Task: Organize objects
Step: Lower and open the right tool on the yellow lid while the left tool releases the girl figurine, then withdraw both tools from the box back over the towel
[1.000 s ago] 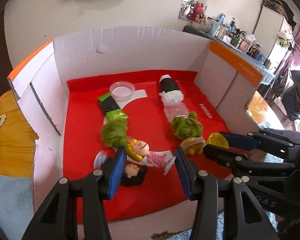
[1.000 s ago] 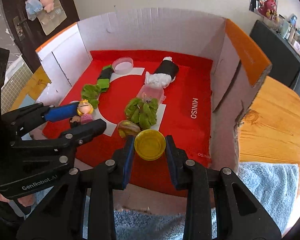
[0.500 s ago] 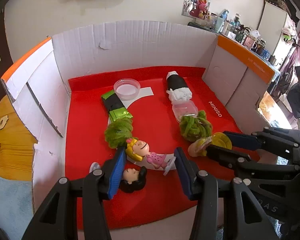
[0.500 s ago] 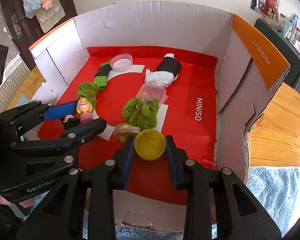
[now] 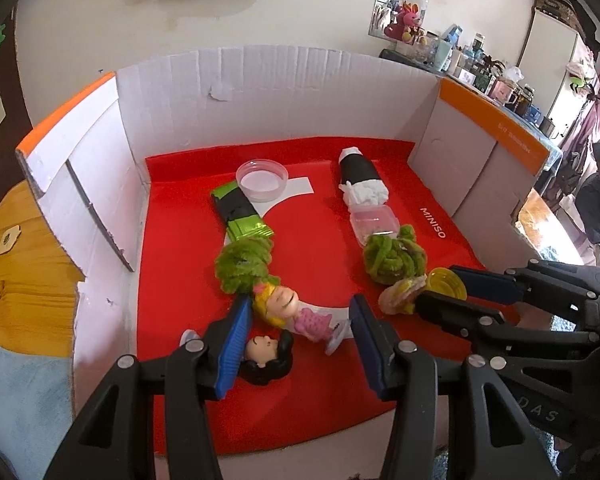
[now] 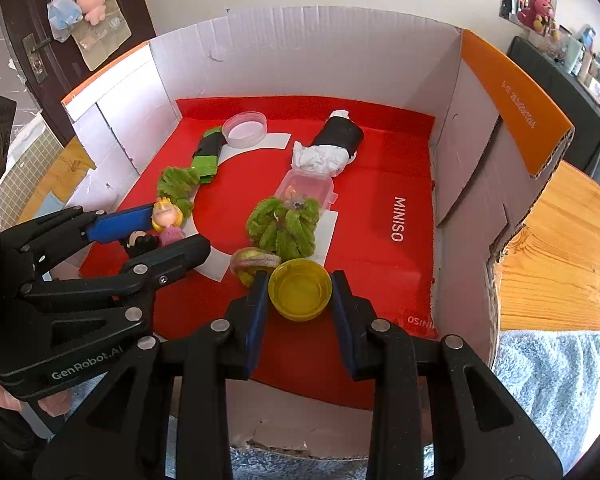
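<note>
My right gripper [image 6: 300, 292] is clamped on the yellow cap [image 6: 300, 295], both blue pads pressed to its rim, open side up, over the near part of the red mat [image 6: 380, 240]. At its 10 o'clock, just beside the left pad, lies a small pink-and-yellow woven piece [image 6: 254, 261]. Behind that, at 12 o'clock, sits a green fuzzy bundle [image 6: 286, 226], touching a clear lidded container [image 6: 308, 188], and farther back a black roll with a white crumpled end [image 6: 332, 146].

My left gripper [image 5: 298, 332] stands partly spread and its jaws are opening. Between them lies the blonde doll in a pink dress [image 5: 296, 312], on its side, head toward the left pad; I see a gap to the right pad. A dark-haired doll head [image 5: 266, 360] lies at 7 o'clock of the blonde one, right against the left pad. At 11 o'clock from the doll is a second green fuzzy bundle [image 5: 244, 264], touching the doll's hair, then a green-and-black packet [image 5: 240, 212] and a clear round lid [image 5: 262, 180] at the back.

All of this lies inside a white cardboard box [image 5: 300, 92] with orange flap edges, resting on a wooden desk [image 6: 560, 248]. A blue towel [image 6: 548, 380] lies at 4 o'clock outside the box. In the left view my right gripper comes in from 3 o'clock with the cap.
</note>
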A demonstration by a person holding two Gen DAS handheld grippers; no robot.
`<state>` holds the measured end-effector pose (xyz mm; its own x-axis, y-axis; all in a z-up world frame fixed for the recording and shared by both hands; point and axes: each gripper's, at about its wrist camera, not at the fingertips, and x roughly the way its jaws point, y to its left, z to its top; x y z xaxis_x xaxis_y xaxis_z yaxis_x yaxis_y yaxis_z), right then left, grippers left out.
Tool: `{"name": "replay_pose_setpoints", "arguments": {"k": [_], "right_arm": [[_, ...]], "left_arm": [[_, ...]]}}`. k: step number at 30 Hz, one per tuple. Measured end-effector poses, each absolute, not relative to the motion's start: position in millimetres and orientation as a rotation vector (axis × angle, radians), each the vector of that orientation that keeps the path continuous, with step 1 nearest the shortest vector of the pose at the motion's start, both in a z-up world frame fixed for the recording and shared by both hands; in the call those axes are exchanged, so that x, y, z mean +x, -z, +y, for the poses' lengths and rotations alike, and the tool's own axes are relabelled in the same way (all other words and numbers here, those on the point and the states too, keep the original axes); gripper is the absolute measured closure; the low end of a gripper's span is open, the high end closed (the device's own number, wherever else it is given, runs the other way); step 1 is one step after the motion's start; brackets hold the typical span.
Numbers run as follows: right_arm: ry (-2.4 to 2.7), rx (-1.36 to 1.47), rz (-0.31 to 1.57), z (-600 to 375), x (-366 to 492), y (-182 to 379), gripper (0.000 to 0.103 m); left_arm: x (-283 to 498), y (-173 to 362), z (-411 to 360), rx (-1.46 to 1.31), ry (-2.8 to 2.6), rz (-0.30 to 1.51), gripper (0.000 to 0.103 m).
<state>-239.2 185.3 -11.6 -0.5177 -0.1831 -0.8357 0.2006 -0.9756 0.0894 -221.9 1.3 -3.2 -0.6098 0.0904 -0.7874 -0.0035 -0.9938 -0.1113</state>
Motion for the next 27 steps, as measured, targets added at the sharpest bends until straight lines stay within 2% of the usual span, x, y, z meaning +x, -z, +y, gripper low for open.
{"name": "replay_pose_setpoints", "arguments": {"k": [4,7,12,14,19,23,27], "right_arm": [[2.566,1.4,0.024,184.1,-236.5,10.9,0.073],[2.57,1.397,0.022,182.8,-235.1,11.0,0.072],[2.579,1.379,0.022,179.2,-231.7,8.2,0.059],[2.583,1.373,0.02,178.2,-230.5,7.0,0.057],[2.602,1.358,0.004,178.5,-224.7,3.3,0.054],[2.621,1.338,0.005,176.5,-217.8,-1.6,0.039],[2.647,1.32,-0.013,177.5,-210.9,-5.5,0.038]], "left_arm": [[-217.7,-1.1,0.0,-1.345,-2.795,-0.143,0.039],[-214.5,-3.7,-1.4,-1.338,-2.805,-0.146,0.039],[-207.7,-9.3,-6.5,-1.329,-2.828,-0.162,0.038],[-204.3,-11.9,-9.9,-1.323,-2.842,-0.171,0.033],[-193.6,-18.8,-16.7,-1.31,-2.874,-0.182,0.032],[-183.4,-24.5,-17.6,-1.286,-2.908,-0.159,0.025],[-173.7,-30.7,-17.7,-1.258,-2.933,-0.145,0.019]]}}
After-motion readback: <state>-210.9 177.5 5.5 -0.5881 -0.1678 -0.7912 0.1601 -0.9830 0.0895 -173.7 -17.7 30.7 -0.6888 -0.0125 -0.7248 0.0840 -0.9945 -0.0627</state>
